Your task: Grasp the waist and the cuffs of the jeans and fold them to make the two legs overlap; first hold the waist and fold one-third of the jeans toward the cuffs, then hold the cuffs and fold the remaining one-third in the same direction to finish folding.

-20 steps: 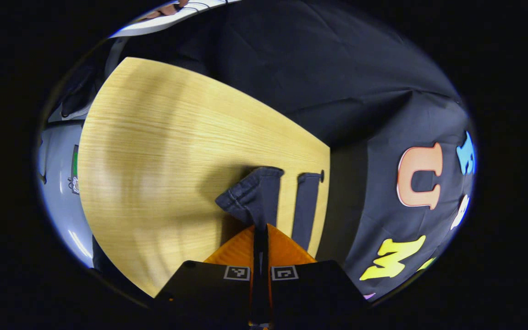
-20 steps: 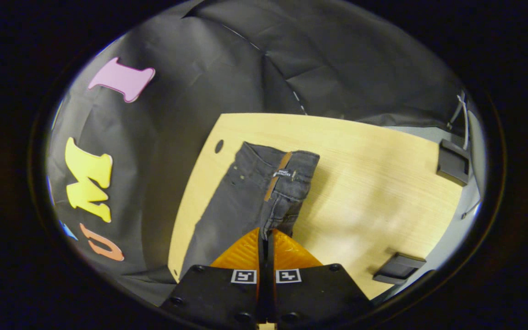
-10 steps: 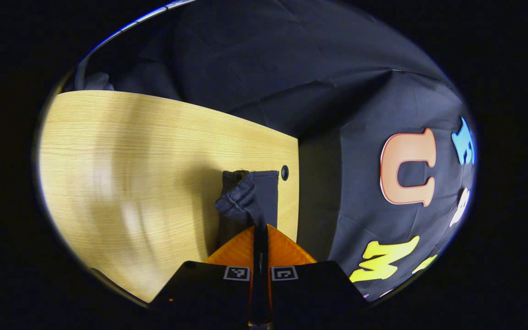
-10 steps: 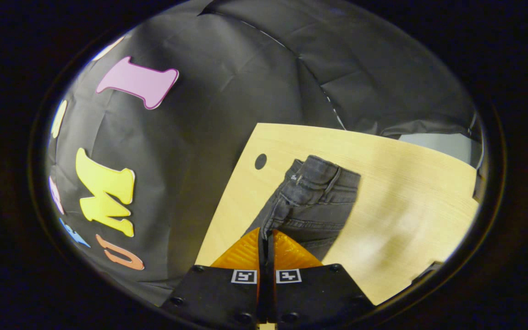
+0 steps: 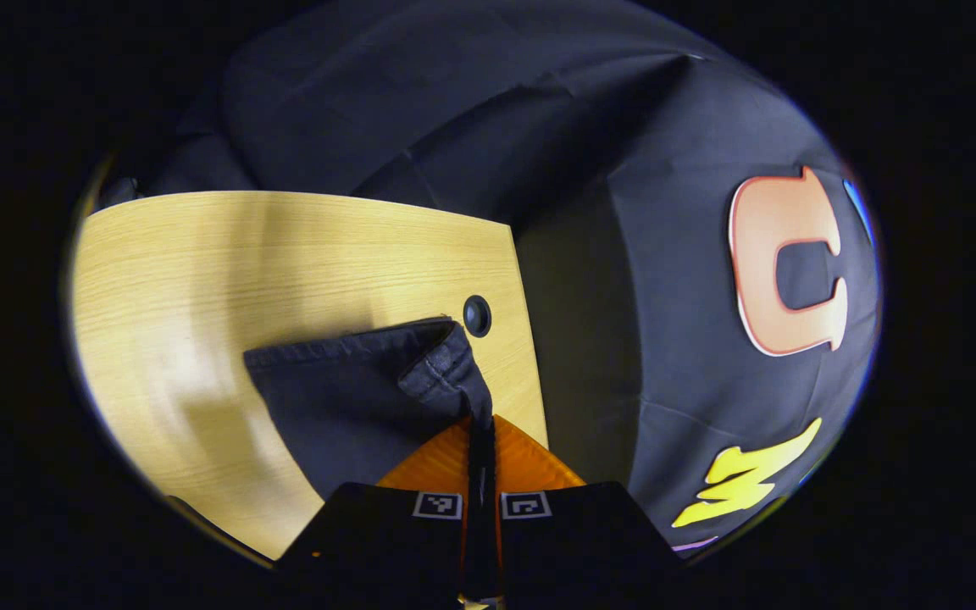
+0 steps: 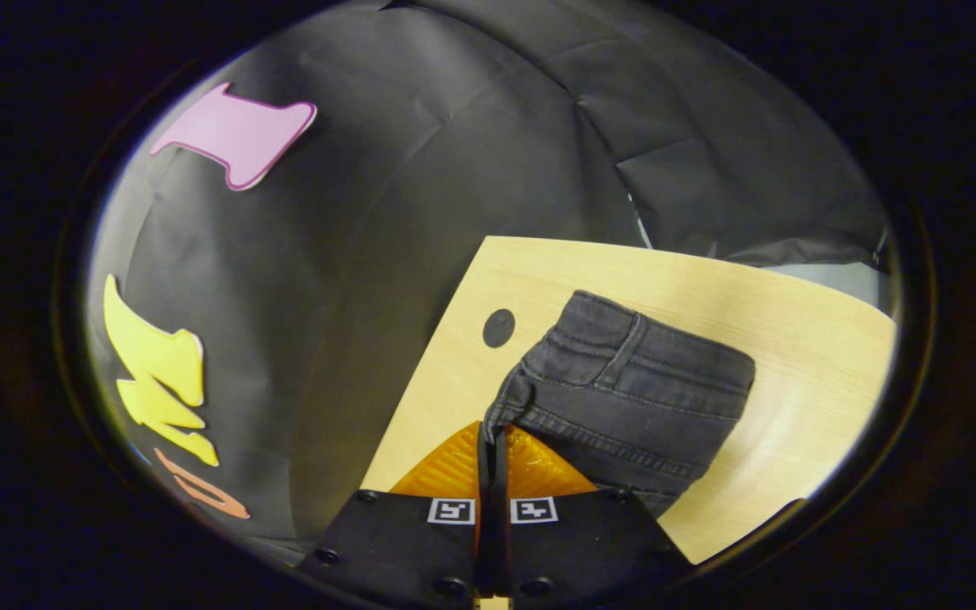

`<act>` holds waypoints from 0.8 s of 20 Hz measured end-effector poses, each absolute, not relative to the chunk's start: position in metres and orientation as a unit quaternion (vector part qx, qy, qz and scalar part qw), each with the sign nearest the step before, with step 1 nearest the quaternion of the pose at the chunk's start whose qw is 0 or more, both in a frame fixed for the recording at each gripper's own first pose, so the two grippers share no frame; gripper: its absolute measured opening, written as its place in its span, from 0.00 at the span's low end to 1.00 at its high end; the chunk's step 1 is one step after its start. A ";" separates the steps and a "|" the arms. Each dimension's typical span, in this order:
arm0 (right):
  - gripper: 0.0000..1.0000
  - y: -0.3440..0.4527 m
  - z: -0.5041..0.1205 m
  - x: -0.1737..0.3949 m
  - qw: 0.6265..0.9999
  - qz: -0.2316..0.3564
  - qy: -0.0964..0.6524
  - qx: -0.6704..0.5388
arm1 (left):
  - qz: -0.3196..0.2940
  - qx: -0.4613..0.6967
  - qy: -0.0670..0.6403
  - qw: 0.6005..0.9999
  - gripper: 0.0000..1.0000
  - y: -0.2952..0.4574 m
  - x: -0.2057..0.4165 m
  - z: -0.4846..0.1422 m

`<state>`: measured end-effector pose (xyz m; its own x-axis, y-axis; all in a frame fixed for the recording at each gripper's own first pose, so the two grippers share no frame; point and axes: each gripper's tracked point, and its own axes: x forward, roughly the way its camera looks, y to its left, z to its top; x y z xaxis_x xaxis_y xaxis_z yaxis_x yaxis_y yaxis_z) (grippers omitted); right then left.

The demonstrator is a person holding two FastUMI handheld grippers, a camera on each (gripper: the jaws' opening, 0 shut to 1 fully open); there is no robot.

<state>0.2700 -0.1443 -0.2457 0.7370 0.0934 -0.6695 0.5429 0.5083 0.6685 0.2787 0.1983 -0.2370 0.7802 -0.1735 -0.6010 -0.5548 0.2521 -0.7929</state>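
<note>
The left gripper (image 5: 480,424) has its two orange fingers (image 5: 437,462) pressed together on a bunched corner of the jeans (image 5: 344,407), at the cuffs (image 5: 441,368), where the stitched hem gathers into a thick roll just above the fingertips. From that pinched corner the dark fabric spreads away to the left in the left gripper view, lying flat on the light wooden table (image 5: 225,263), with its upper edge running near a round dark hole (image 5: 477,315) set close to the table's edge. The hem roll sits just beside that hole without covering it. The right gripper (image 6: 492,434) is likewise closed tight, its orange fingers (image 6: 454,466) clamped on the waist (image 6: 607,347) end of the jeans at a corner of the waistband. In the right gripper view the waistband shows a belt loop and rows of seams, and the denim fans out to the right of the pinch, resting on the table (image 6: 801,330). A second round hole (image 6: 498,327) lies in the tabletop just to the left of the waistband, near but not touched by the fabric. Both held corners rise slightly off the wood towards the fingers while the rest of the garment lies down. Black cloth hangs behind the table in both views.
</note>
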 end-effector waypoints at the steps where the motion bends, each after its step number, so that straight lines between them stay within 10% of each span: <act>1: 0.01 -0.143 -0.253 0.279 0.802 -0.147 0.332 0.475 | 0.132 -0.590 0.309 0.734 0.03 0.196 0.287 -0.243; 12: 0.02 -0.135 -0.311 0.313 0.798 -0.171 0.339 0.468 | 0.154 -0.555 0.347 0.740 0.00 0.181 0.323 -0.299; 15: 0.79 -0.130 -0.307 0.318 0.808 -0.155 0.336 0.459 | 0.159 -0.531 0.349 0.756 0.91 0.186 0.321 -0.301; 16: 0.84 -0.128 -0.303 0.316 0.815 -0.151 0.338 0.446 | 0.163 -0.521 0.345 0.764 0.92 0.191 0.323 -0.300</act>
<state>0.3161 -0.1283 -0.3032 0.7256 0.0558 -0.6858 0.5471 0.5576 0.6243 0.3229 0.1909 -0.2996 0.7092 -0.1108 -0.6963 -0.6077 0.4047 -0.6833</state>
